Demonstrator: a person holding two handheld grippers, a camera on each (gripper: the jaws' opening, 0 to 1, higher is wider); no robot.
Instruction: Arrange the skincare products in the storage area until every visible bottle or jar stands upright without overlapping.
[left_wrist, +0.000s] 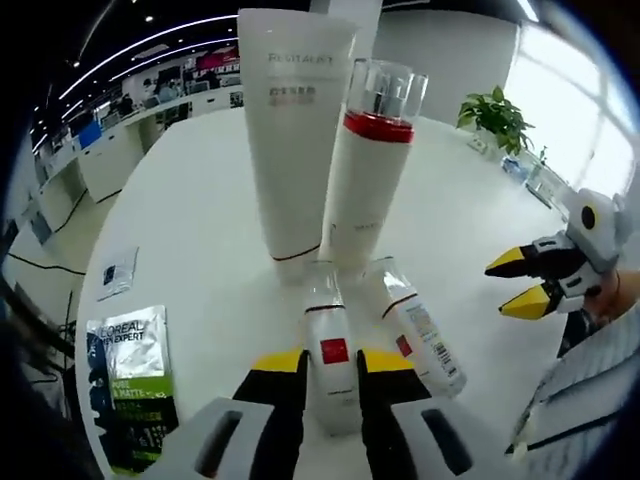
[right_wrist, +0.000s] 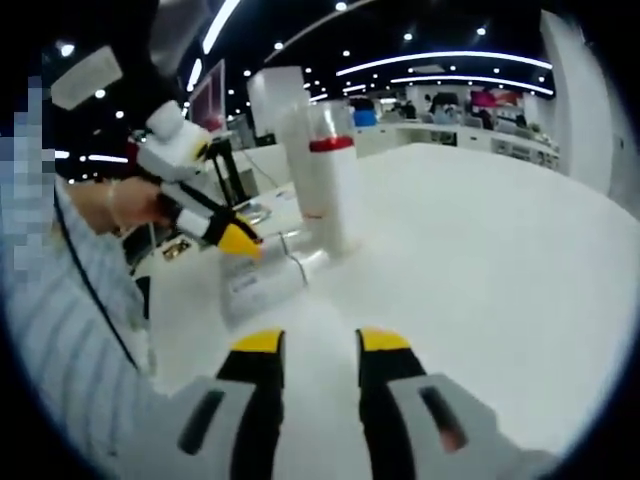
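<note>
A tall white tube (left_wrist: 295, 130) and a white bottle with a red band and clear cap (left_wrist: 368, 160) stand upright side by side on the white table (left_wrist: 200, 200). In front of them lie two small white bottles. One small bottle (left_wrist: 330, 350) lies between my left gripper's (left_wrist: 332, 365) jaws, which press on both its sides. The other small bottle (left_wrist: 415, 330) lies just right of it. My right gripper (left_wrist: 520, 282) hovers open at the right, apart from the bottles. In the right gripper view, my right gripper (right_wrist: 320, 345) is open over bare table, and the left gripper (right_wrist: 235, 240) is down at the lying bottles (right_wrist: 265, 280) beside the red-banded bottle (right_wrist: 330, 190).
A green and silver sachet (left_wrist: 135, 385) lies near the table's edge at the left, with a small card (left_wrist: 118, 270) beyond it. A potted plant (left_wrist: 495, 115) stands at the far right. A person's striped sleeve (right_wrist: 60, 330) fills the left side.
</note>
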